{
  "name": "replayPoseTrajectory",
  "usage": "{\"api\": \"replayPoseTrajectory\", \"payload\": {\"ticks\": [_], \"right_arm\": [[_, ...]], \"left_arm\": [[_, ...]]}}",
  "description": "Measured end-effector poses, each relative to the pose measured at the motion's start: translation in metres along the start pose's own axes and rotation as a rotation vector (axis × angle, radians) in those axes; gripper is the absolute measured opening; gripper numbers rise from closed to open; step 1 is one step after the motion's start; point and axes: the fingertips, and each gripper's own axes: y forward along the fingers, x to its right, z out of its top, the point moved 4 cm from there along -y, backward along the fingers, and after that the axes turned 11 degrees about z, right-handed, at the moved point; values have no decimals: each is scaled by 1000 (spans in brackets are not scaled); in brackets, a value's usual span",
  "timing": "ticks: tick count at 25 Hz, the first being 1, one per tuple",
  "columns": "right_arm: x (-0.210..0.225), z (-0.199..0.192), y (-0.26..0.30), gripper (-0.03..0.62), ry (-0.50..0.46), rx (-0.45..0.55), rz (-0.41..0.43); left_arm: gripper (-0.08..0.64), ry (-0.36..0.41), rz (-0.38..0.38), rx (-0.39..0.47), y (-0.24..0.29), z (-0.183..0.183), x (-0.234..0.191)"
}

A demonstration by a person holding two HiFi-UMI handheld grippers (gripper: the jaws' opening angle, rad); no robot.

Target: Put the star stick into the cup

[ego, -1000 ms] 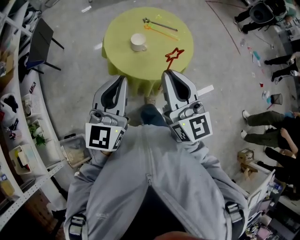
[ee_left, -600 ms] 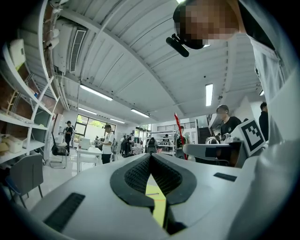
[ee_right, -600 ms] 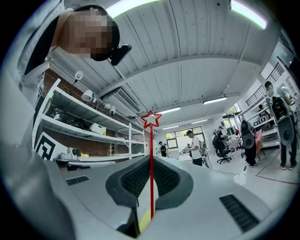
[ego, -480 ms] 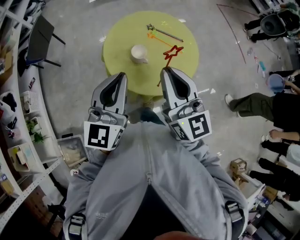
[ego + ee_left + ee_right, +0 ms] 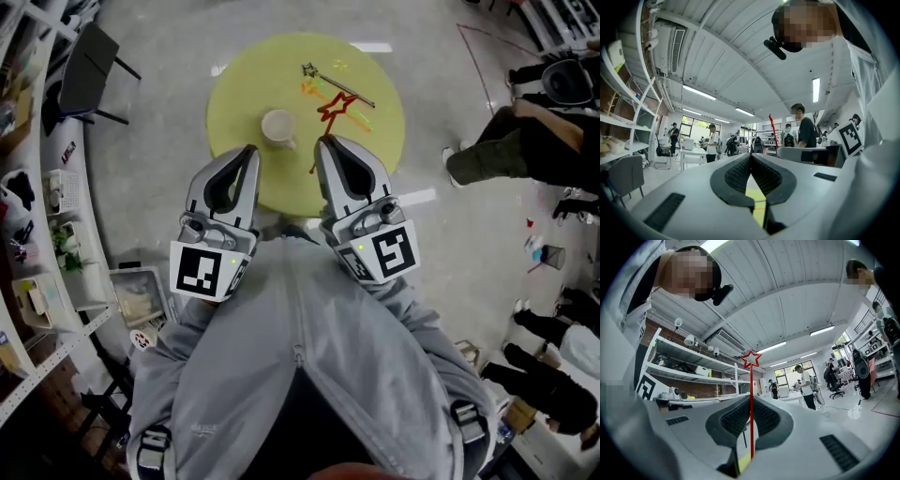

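Star stick [image 5: 751, 380], thin and red with an open outline star at its top, stands upright in the right gripper [image 5: 751, 399]. The black ribbed fingers [image 5: 733, 420] are pressed together on its shaft, the star rises clear above their tips, and the lower end runs down between the pads. In the head view the star [image 5: 336, 110] overlaps the things lying behind it on the tabletop, so its outline is hard to separate there. Only a short red line shows below it, beside the right gripper [image 5: 323, 142].

The left gripper [image 5: 751, 158] has its fingers shut tip to tip with nothing between them. Through the slot under the pads only a strip of yellow shows. In the head view it is [image 5: 247, 150] level with the right one, near the table's front edge.

The small white round cup [image 5: 278, 126] stands upright on the round yellow-green tabletop [image 5: 380, 131], just beyond and between the two grippers. Farther back lie a few loose sticks [image 5: 342, 87] – one dark, the others orange and pale – too thin to tell apart clearly.

Grey sleeves [image 5: 300, 375] fill the lower half of the head view and hide the floor below. A dark chair [image 5: 89, 80] and shelving [image 5: 28, 309] line the left, and a person in dark trousers [image 5: 497, 150] is cut off at the right edge.
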Motion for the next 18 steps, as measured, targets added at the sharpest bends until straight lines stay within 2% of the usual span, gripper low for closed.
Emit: {"api": "replayPoseTrajectory", "payload": {"ticks": [10, 18], "right_arm": [[22, -7, 22, 40, 13, 2, 43], [25, -8, 37, 40, -3, 4, 12]], "left_arm": [[15, -19, 27, -31, 18, -11, -6], [17, -25, -29, -47, 31, -9, -16]]}}
